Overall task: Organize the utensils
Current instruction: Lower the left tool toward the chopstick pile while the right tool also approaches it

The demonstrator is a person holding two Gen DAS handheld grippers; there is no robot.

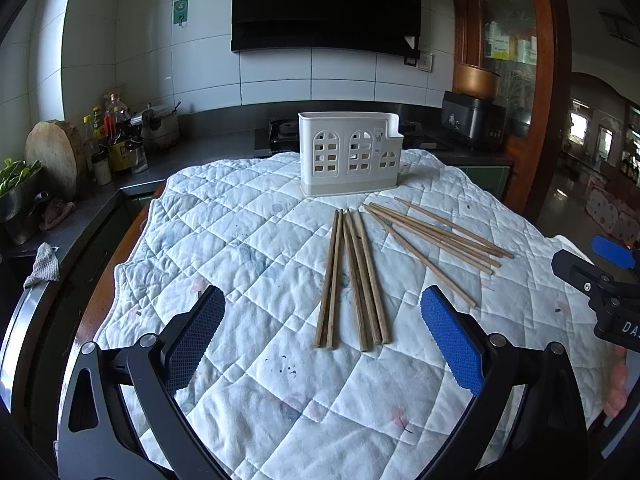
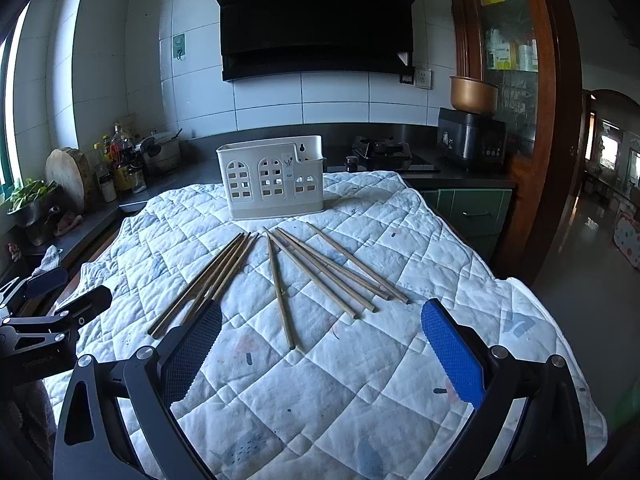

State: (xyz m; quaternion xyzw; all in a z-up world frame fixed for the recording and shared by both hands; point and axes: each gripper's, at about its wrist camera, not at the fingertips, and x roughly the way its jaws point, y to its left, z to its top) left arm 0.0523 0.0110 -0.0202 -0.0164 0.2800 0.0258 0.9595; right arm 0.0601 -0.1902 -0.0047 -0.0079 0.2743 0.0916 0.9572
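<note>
Chopsticks [image 1: 352, 276] lie loose in two bunches on the quilted cloth [image 1: 240, 240], just before the empty white holder [image 1: 348, 152], handy for loading. I hold my left gripper [image 1: 320, 340] and right gripper [image 2: 320, 352] wide apart, gripping nothing, above the near cloth.

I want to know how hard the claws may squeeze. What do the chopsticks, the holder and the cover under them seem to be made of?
The chopsticks look like bare wood or bamboo: matt brown, with faint grain. The holder looks like moulded plastic: smooth cream walls with cut-out arched windows. The cover is quilted fabric, white with stitched squares and stains. Both the left claw and the right claw are open.
</note>
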